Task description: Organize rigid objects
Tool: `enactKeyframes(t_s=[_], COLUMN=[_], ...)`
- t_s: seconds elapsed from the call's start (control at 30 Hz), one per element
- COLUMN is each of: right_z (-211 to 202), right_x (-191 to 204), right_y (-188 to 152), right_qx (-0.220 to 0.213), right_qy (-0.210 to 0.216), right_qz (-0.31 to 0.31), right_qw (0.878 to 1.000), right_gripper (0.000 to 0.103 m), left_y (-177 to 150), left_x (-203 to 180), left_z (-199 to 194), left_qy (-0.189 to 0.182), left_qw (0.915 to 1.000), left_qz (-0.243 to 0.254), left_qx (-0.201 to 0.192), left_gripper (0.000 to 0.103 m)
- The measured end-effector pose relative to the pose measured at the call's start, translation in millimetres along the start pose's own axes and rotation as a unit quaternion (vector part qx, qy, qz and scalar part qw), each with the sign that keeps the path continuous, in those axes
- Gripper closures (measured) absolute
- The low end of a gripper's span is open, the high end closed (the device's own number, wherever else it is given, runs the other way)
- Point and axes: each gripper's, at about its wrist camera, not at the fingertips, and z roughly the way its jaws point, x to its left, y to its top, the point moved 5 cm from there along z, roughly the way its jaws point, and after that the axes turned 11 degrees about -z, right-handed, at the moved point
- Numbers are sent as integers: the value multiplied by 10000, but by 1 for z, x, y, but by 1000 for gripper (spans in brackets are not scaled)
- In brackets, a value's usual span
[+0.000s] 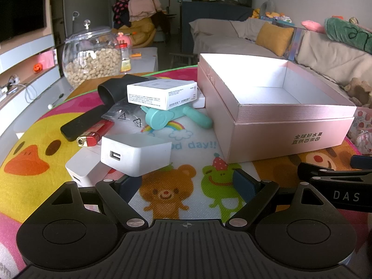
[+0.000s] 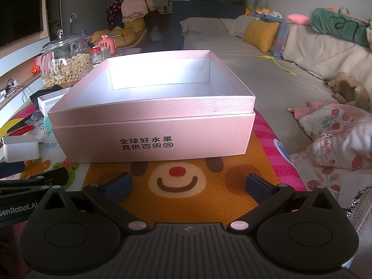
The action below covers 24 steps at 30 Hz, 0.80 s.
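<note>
An open, empty pink box (image 1: pixel 286 137) stands on the cartoon mat; it fills the middle of the right wrist view (image 2: pixel 153 137). Left of it lies a pile: two white USB chargers (image 1: pixel 136 154), a white carton (image 1: pixel 162 95), a teal plastic toy (image 1: pixel 162 117), a red lighter (image 1: pixel 93 137), a black remote (image 1: pixel 83 123) and a black tube (image 1: pixel 116 88). My left gripper (image 1: pixel 186 186) is open and empty, just in front of the chargers. My right gripper (image 2: pixel 188 186) is open and empty, in front of the box.
A glass jar of nuts (image 1: pixel 91 58) and a small bottle (image 1: pixel 125 58) stand behind the pile. A sofa with cushions (image 1: pixel 274 36) lies to the right. Folded pink fabric (image 2: pixel 337 137) sits by the mat's right edge.
</note>
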Motion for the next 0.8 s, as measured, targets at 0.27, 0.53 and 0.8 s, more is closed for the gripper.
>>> enactKeyframes(t_s=[0.27,0.53,0.8], right_z=[0,-1,0], right_x=[0,0,2], right_y=[1,1,1], right_qx=[1,2,11], right_qy=[-4,-3,-10], right_qz=[-5,-3,-15], right_qw=[10000,10000,10000], right_gripper=[0,0,0], left_y=[0,0,0], left_x=[0,0,-2], left_z=[0,0,-1], left_qy=[22,22,36], left_qw=[10000,10000,10000], left_qz=[25,25,42], left_qx=[-3,-3,-8], left_gripper=[13,13,12])
